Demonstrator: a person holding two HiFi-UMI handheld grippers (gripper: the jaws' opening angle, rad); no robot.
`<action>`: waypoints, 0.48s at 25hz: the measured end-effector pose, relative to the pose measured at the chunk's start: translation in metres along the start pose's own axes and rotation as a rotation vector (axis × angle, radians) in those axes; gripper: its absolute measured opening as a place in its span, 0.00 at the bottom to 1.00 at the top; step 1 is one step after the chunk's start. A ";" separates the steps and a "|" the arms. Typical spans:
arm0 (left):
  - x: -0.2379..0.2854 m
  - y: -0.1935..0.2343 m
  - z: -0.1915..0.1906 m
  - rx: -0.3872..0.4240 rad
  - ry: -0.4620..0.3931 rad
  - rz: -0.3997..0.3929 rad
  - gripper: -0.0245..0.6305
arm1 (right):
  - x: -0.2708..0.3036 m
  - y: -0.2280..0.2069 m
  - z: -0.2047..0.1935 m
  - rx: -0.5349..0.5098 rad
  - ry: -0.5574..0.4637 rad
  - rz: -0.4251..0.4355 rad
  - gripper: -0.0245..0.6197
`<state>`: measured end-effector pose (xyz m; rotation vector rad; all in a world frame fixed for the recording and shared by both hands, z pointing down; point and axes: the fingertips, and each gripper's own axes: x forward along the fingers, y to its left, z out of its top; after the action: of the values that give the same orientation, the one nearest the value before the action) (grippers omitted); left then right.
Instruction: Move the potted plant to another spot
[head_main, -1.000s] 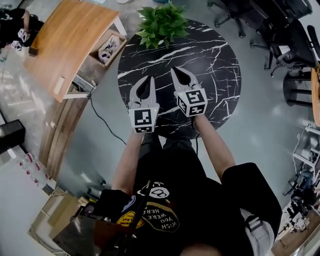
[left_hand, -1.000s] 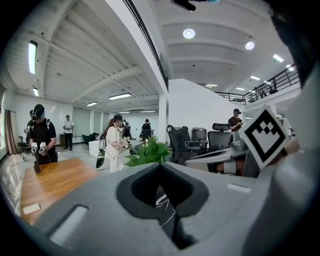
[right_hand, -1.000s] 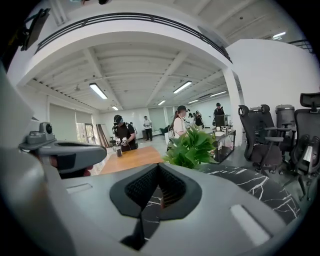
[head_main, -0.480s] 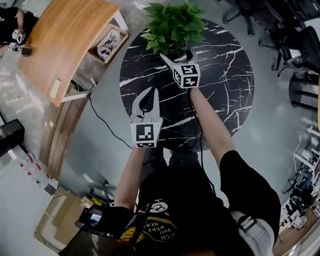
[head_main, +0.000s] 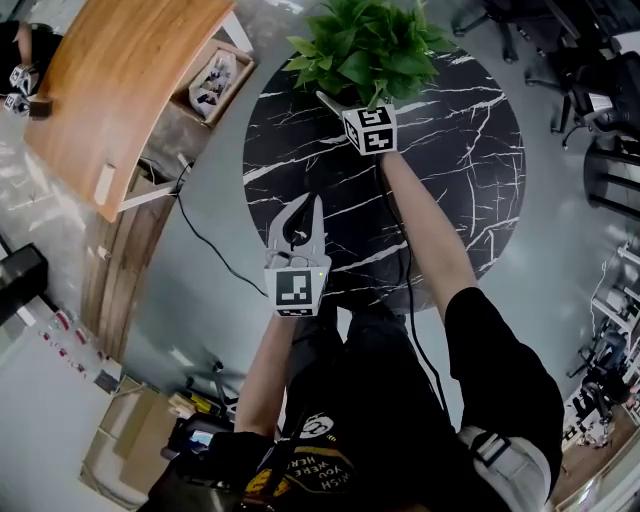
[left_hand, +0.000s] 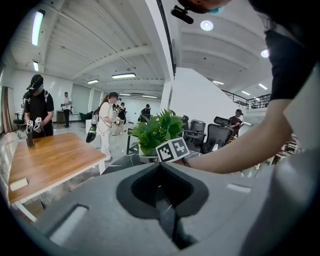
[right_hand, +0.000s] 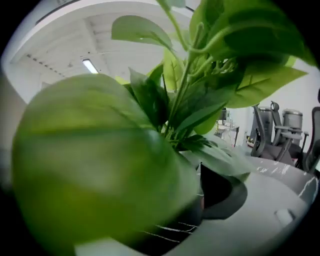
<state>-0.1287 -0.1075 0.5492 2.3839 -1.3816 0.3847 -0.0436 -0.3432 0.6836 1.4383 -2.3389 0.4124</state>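
Here, leafy potted plant (head_main: 365, 45), marbled tabletop (head_main: 450, 170)

Head view looks steeply down; both gripper views face the potted plant (head_main: 370, 45), the right one closest.

Round table (head_main: 450, 170): black stone look, white veins, smooth, glossy.
Desk (head_main: 130, 70): wood, smooth, soft shine.
Potted plant (head_main: 365, 45) leaves: smooth, waxy, maybe plastic, hard to tell.
Left gripper (head_main: 311, 200): grey, matt, plastic look.
Floor (head_main: 210, 250): grey, smooth, slight shine.
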 end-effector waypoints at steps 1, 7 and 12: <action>0.001 0.001 -0.002 -0.001 0.004 0.000 0.04 | 0.005 0.000 -0.002 -0.032 0.010 -0.016 0.84; 0.007 0.006 -0.006 -0.016 0.011 -0.003 0.04 | 0.017 -0.015 -0.001 -0.050 0.006 -0.107 0.71; 0.008 0.005 -0.003 -0.017 0.004 -0.009 0.04 | 0.015 -0.018 0.000 -0.029 -0.003 -0.136 0.70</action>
<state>-0.1295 -0.1152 0.5563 2.3736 -1.3665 0.3730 -0.0337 -0.3636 0.6913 1.5737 -2.2232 0.3384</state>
